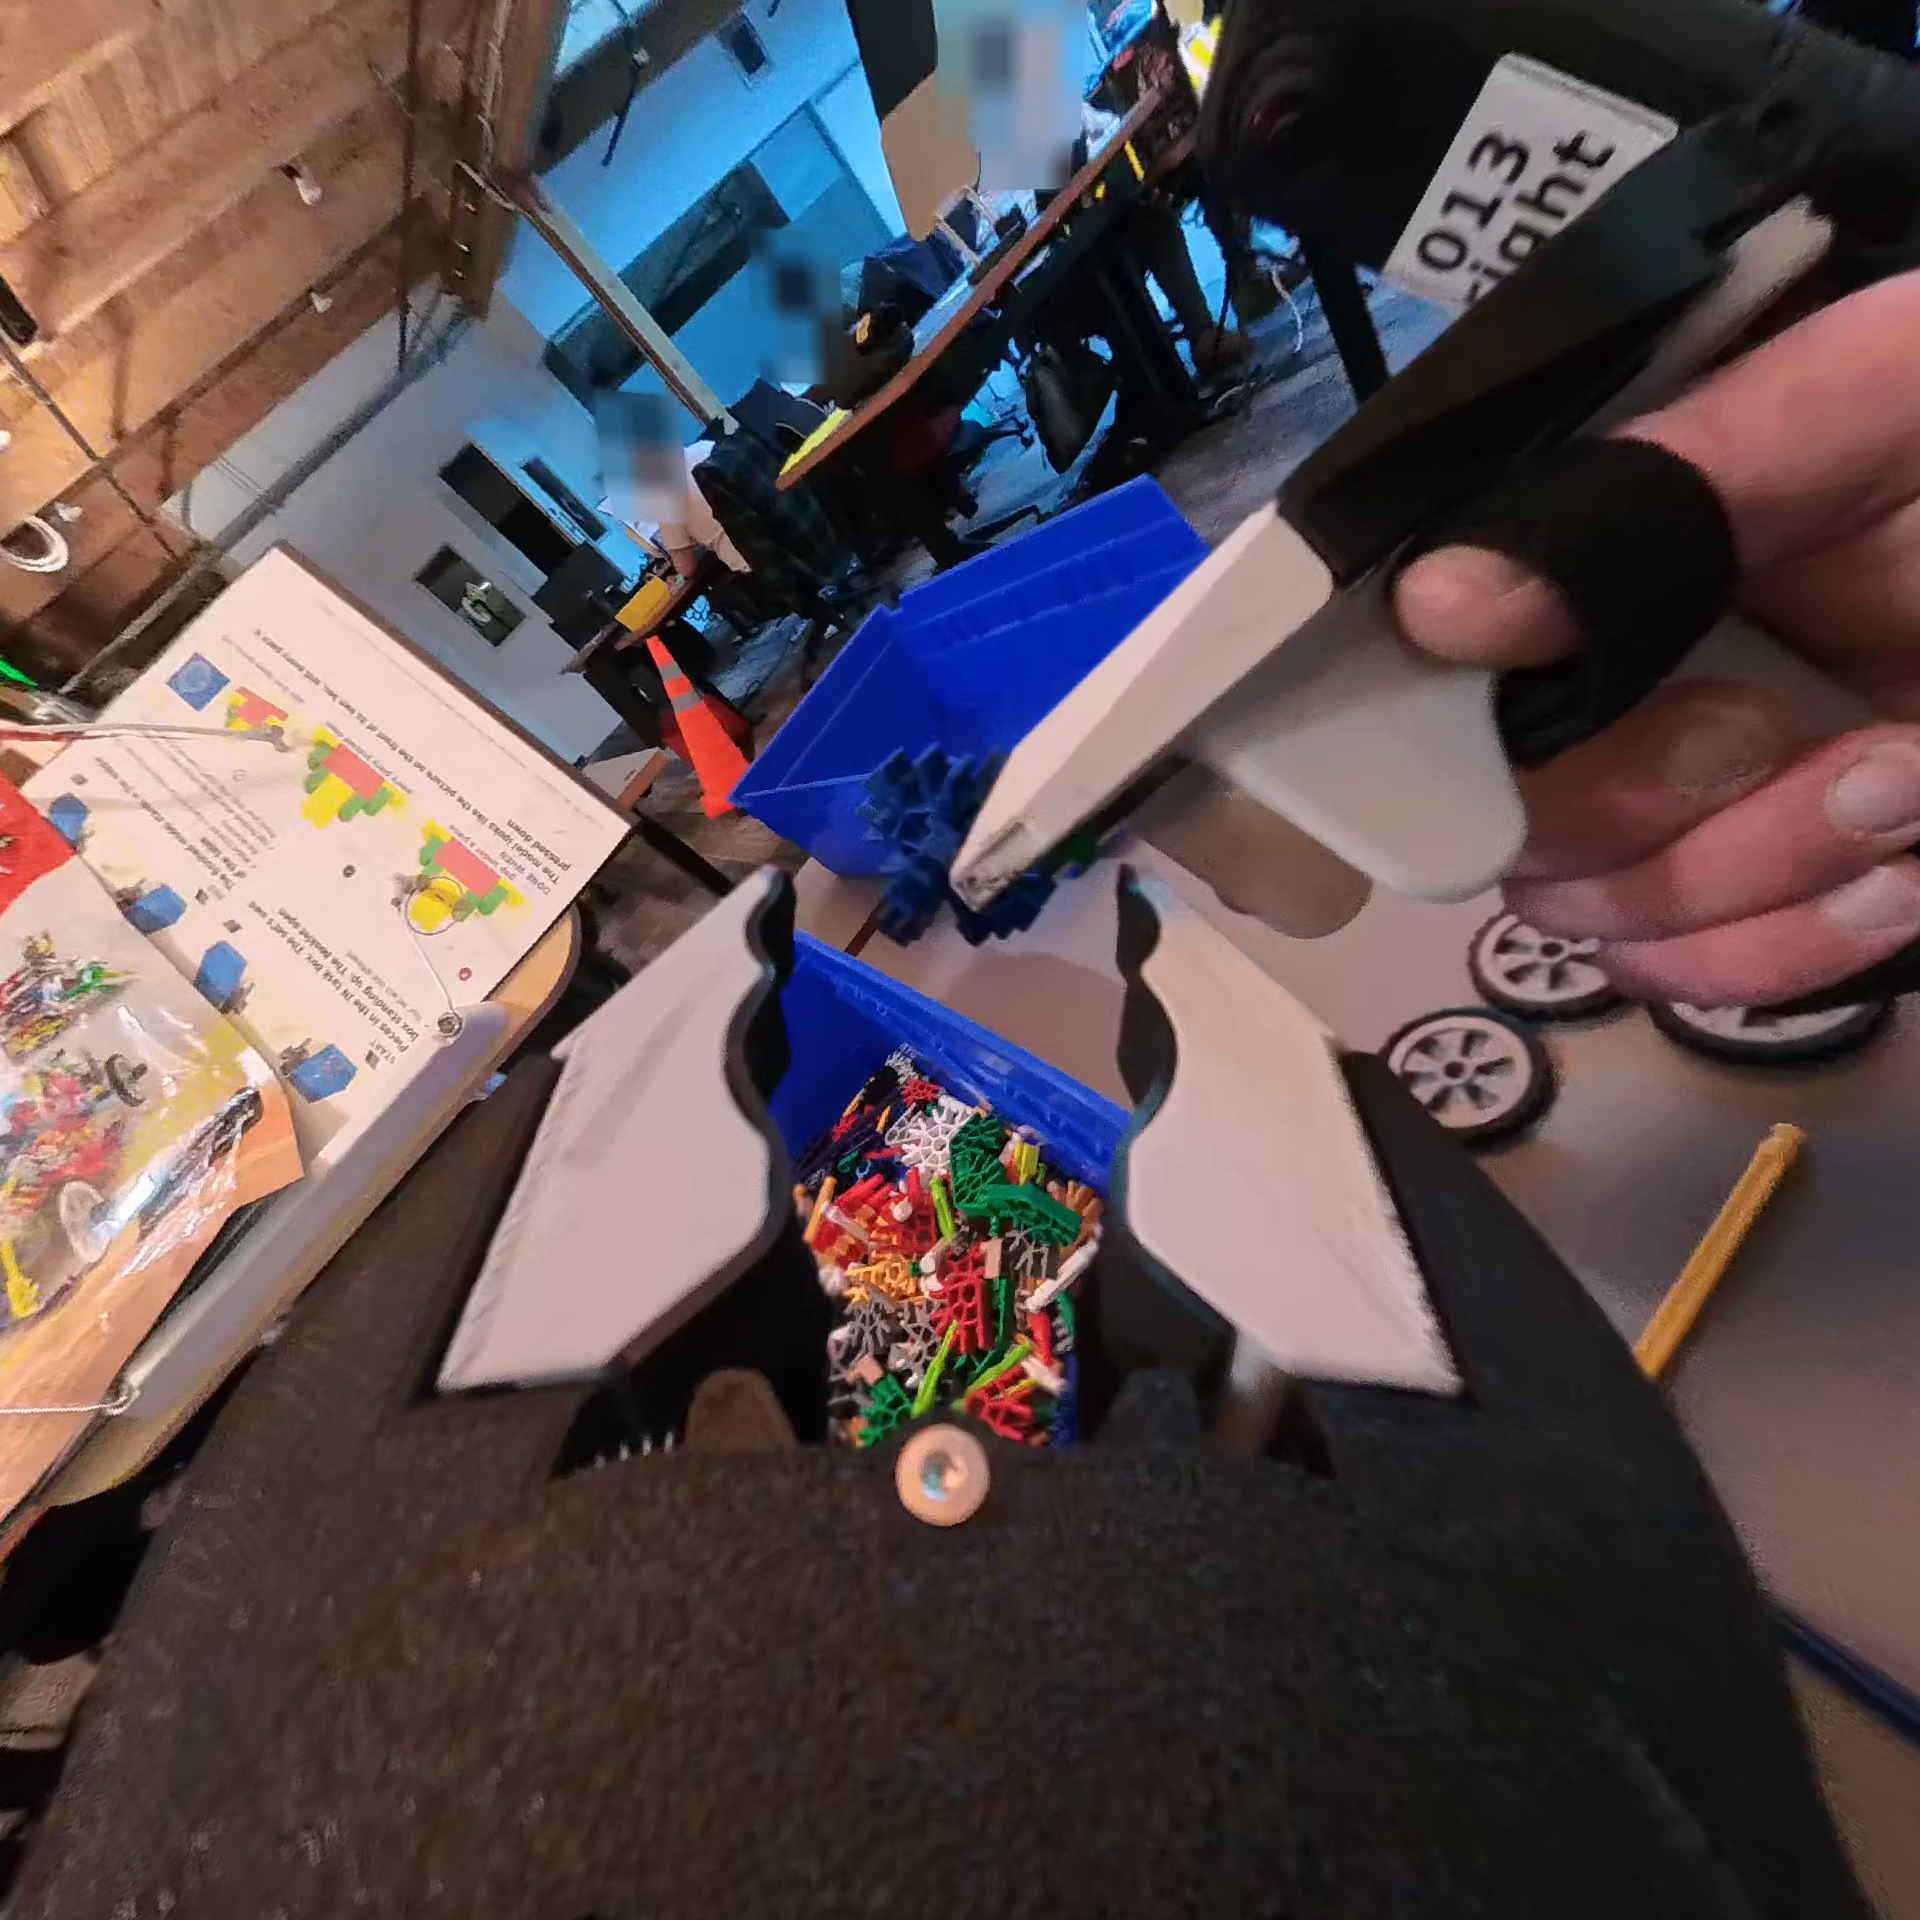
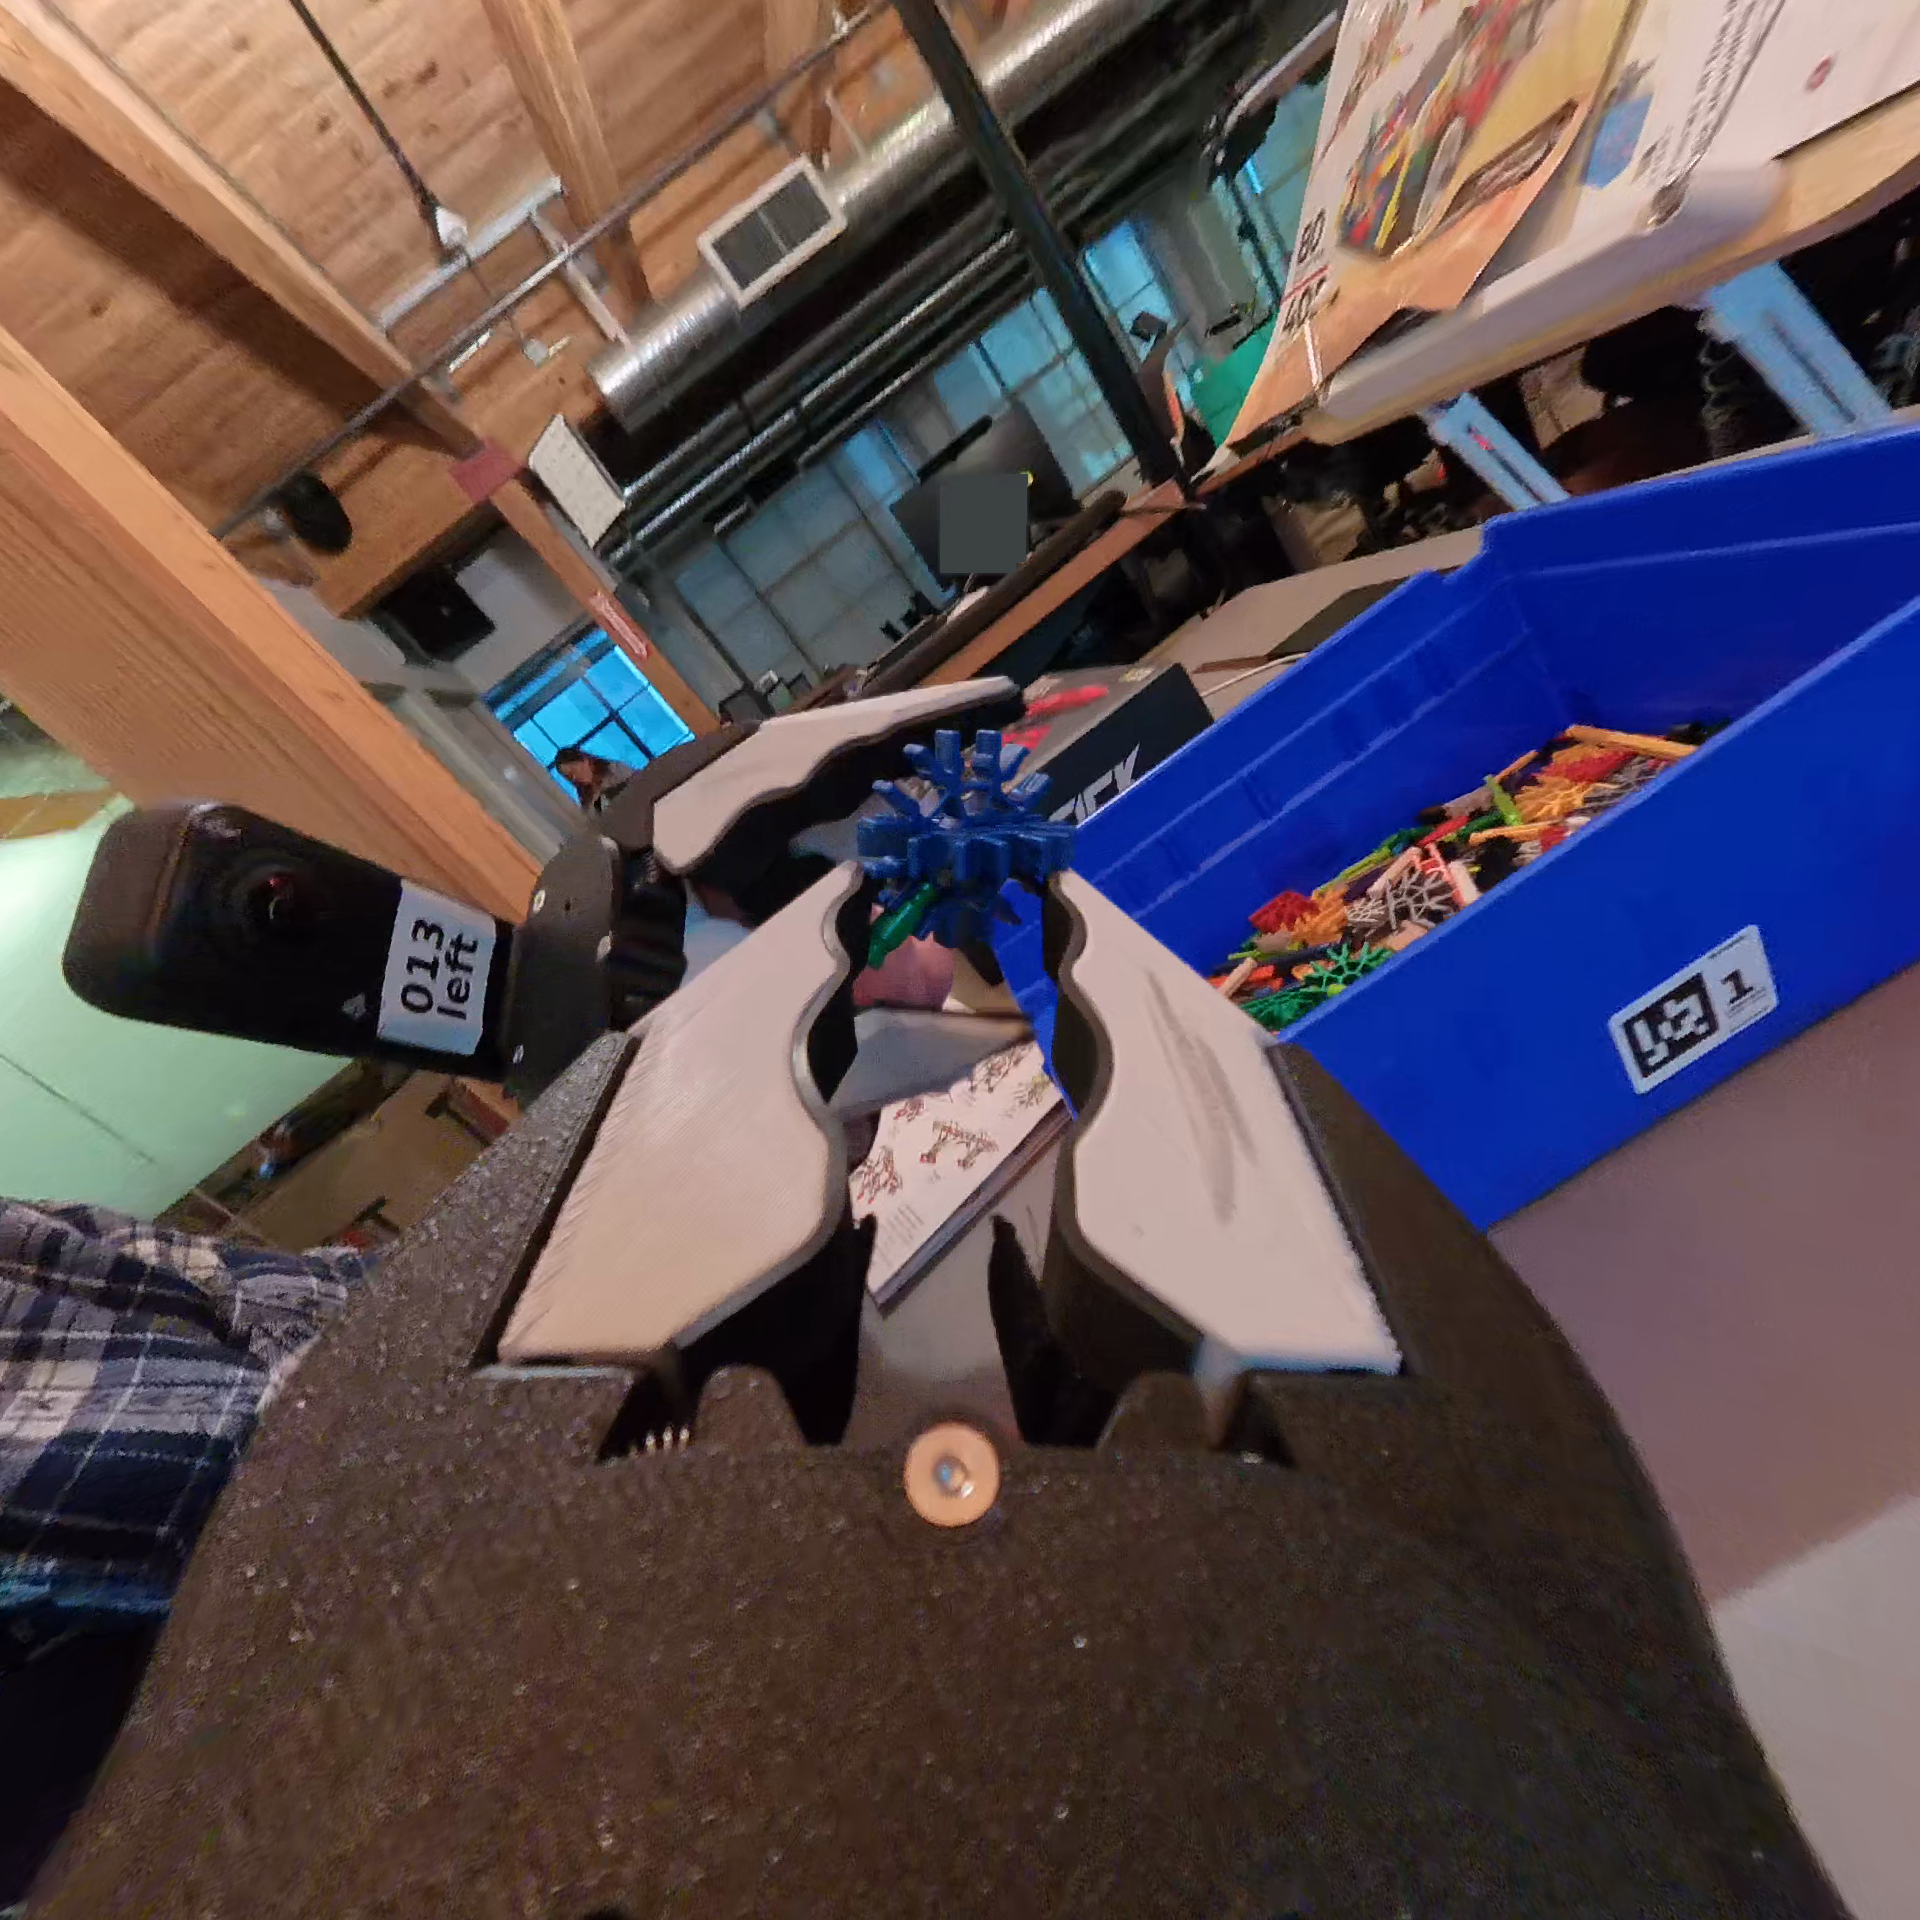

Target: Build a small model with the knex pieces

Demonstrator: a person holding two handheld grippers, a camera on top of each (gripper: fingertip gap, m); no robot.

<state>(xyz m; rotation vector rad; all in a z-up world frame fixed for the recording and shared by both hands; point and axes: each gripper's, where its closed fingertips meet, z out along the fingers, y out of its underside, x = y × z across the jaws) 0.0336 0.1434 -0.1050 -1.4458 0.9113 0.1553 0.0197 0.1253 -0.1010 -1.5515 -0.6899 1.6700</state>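
Note:
My right gripper [image 2: 951, 883] is shut on a blue snowflake-shaped connector cluster [image 2: 961, 836] with a short green rod [image 2: 899, 920] stuck in it, held in the air. In the left wrist view the right gripper [image 1: 997, 873] comes in from the upper right in a person's hand, with the cluster [image 1: 920, 842] at its tips. My left gripper [image 1: 951, 904] is open and empty, its tips just short of the cluster. One of its fingers [image 2: 821, 758] lies close beside the cluster. Below stands a blue bin [image 1: 862, 1029] full of small colourful connectors [image 1: 956, 1226].
A second blue bin [image 1: 987, 644] stands tilted behind. Black-and-grey wheels [image 1: 1465, 1070] and a yellow rod [image 1: 1714, 1247] lie on the grey table at the right. An instruction sheet [image 1: 343, 790] and a bagged booklet [image 1: 104, 1091] lie at the left. An orange cone [image 1: 707, 727] stands farther off. Less than 4 cm separates the two grippers' tips.

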